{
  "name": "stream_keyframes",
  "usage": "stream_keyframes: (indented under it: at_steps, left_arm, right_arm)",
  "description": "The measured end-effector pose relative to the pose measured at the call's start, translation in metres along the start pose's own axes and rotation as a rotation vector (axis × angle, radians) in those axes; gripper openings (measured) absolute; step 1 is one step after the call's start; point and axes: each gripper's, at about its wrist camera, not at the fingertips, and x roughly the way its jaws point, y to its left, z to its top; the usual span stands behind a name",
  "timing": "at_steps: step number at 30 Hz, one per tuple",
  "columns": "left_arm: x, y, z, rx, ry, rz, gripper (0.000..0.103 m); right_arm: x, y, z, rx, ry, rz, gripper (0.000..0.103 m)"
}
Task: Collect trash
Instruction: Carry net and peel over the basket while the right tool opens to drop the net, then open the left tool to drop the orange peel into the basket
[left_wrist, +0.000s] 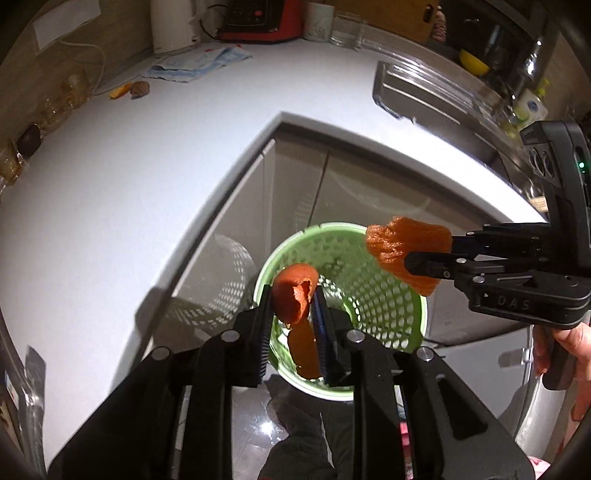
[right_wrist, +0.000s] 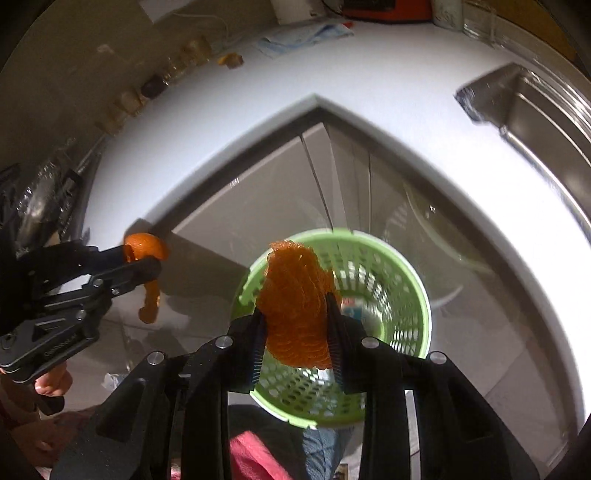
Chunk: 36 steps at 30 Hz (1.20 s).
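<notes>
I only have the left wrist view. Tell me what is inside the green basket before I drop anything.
Observer: The right wrist view looks into the green basket: white, blue and red packaging lies at the bottom.
Operator: Check the right gripper's hold.
Observer: The right gripper is shut on the orange net, with both pads pressing it, in line with the basket's opening.
Operator: Report anything on the floor.
Observer: A crumpled white scrap lies on the floor, left of the basket.

Black two-finger grippers (left_wrist: 291, 328) with ribbed jaws, silver screws, faint embossed lettering
</notes>
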Motion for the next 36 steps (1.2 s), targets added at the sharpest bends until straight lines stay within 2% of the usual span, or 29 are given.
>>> stream_keyframes:
  at_steps: [3, 6, 9, 13, 15, 18, 20, 23, 32, 36]
  left_arm:
    - [0.002, -0.004, -0.012, 0.012, 0.011, -0.007, 0.021]
    - [0.003, -0.005, -0.018, 0.016, 0.015, -0.014, 0.021]
    - [0.005, -0.005, -0.021, 0.019, 0.018, -0.015, 0.021]
    - [0.010, -0.004, -0.022, 0.019, 0.030, -0.015, 0.021]
    - [0.014, -0.003, -0.021, 0.014, 0.041, -0.018, 0.021]
    - [0.022, -0.005, -0.020, 0.008, 0.061, -0.025, 0.021]
    - [0.026, -0.006, -0.019, 0.011, 0.069, -0.025, 0.021]
    - [0.030, -0.008, -0.017, 0.012, 0.078, -0.033, 0.021]
    - [0.041, -0.009, -0.010, 0.006, 0.098, -0.055, 0.021]
    - [0.046, -0.010, -0.007, 0.002, 0.112, -0.076, 0.023]
  right_arm:
    - [0.008, 0.001, -0.015, 0.010, 0.014, -0.021, 0.031]
    - [0.022, 0.001, -0.022, -0.005, 0.026, -0.086, 0.031]
    - [0.046, -0.001, -0.027, -0.038, 0.054, -0.166, 0.031]
    - [0.086, -0.007, -0.036, -0.051, 0.115, -0.201, 0.034]
    - [0.104, -0.008, -0.039, -0.057, 0.147, -0.212, 0.039]
    - [0.121, -0.010, -0.043, -0.067, 0.179, -0.221, 0.055]
    - [0.121, -0.011, -0.043, -0.071, 0.181, -0.222, 0.074]
    - [0.114, -0.012, -0.042, -0.081, 0.165, -0.224, 0.091]
    - [0.092, -0.017, -0.034, -0.043, 0.157, -0.195, 0.098]
    - [0.071, -0.017, -0.035, -0.030, 0.128, -0.205, 0.100]
